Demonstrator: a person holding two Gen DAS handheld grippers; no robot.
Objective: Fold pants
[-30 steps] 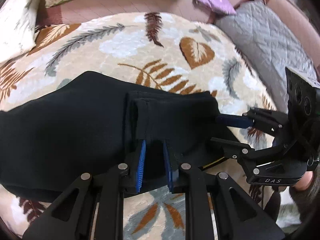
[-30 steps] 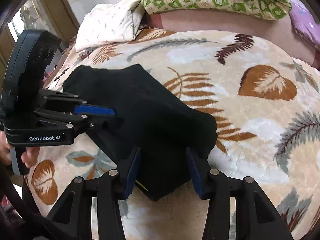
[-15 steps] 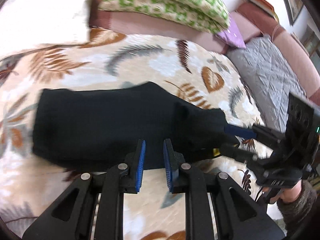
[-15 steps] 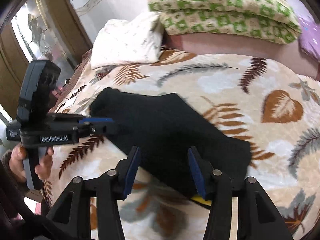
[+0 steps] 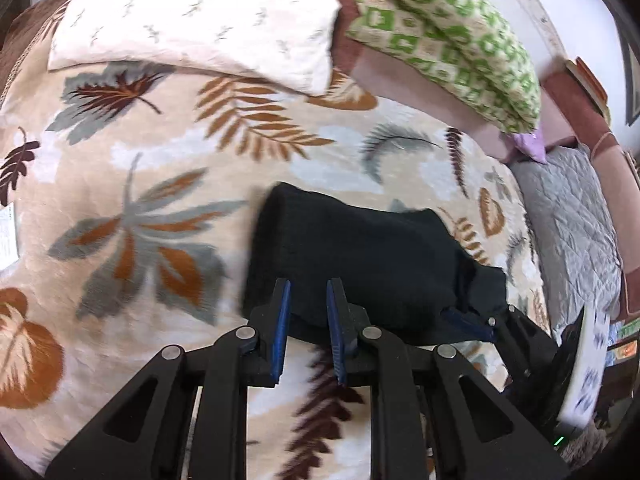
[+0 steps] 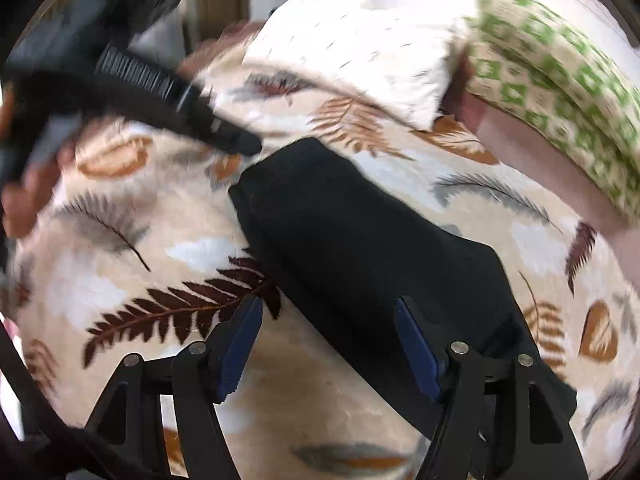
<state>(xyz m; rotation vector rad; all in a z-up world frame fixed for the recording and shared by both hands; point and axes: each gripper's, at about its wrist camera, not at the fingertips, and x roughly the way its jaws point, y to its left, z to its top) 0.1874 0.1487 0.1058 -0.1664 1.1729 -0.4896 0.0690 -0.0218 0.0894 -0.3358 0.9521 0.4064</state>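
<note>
The left gripper was narrowed, apparently nipping the near edge of the folded black pants; the right gripper gaped wide over them. Pants lay below the white pillow; pressing flat seemed wise.

Matt black knit pants, plush leaf-print blanket, quilted grey cloth cover, matt plastic left hand-held gripper.

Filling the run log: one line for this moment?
pants: folded, on blanket | left gripper: jaws narrowly open | right gripper: jaws wide open
</note>
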